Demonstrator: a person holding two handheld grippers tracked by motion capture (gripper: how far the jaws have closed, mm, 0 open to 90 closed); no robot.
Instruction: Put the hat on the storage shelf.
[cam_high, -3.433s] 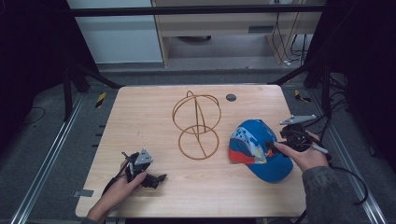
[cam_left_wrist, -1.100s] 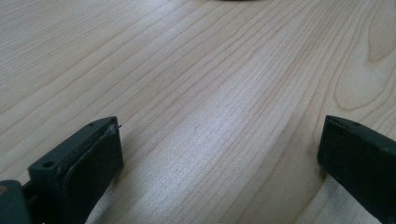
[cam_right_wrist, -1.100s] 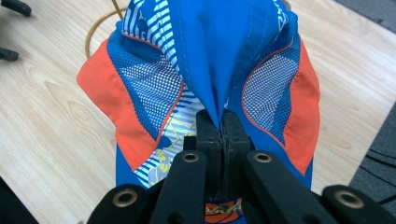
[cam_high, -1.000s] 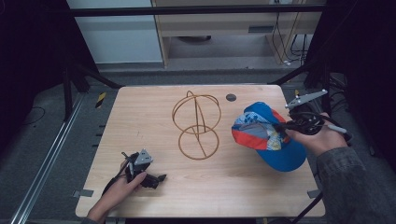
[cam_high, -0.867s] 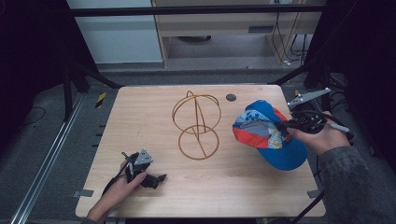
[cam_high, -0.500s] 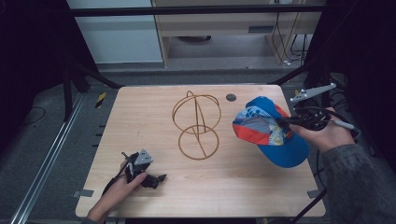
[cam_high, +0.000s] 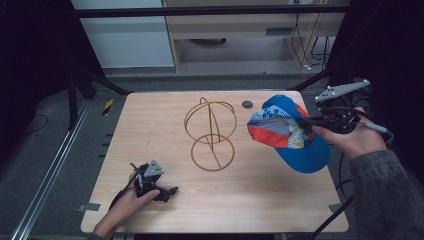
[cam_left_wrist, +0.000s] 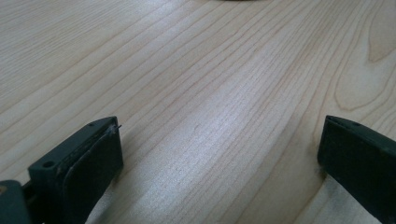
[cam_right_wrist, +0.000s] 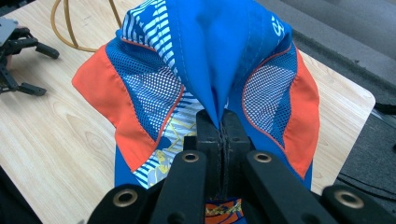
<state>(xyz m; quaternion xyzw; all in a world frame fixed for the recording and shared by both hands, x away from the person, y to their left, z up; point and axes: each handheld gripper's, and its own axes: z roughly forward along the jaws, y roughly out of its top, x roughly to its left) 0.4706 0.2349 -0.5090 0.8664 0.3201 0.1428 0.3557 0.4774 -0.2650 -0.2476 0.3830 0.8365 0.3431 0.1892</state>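
Note:
A blue cap (cam_high: 290, 132) with orange and patterned panels hangs in the air over the table's right side, its brim low toward the front. My right gripper (cam_high: 305, 120) is shut on a pinch of the cap's blue cloth; in the right gripper view the closed jaws meet at the fabric of the cap (cam_right_wrist: 210, 70), right gripper (cam_right_wrist: 219, 126). A wire stand (cam_high: 210, 135) of brass-coloured hoops sits at the table's middle, left of the cap. My left gripper (cam_high: 165, 190) rests on the table at the front left, open, with bare wood between its jaws (cam_left_wrist: 219, 154).
The wooden table (cam_high: 150, 125) has a small dark round hole (cam_high: 247, 104) near its far edge. Black frame bars and cables flank the table. A strip of grey tape (cam_high: 84, 207) marks the front left corner.
My right gripper has lifted the cap off the table and carried it higher. The left gripper has stayed put.

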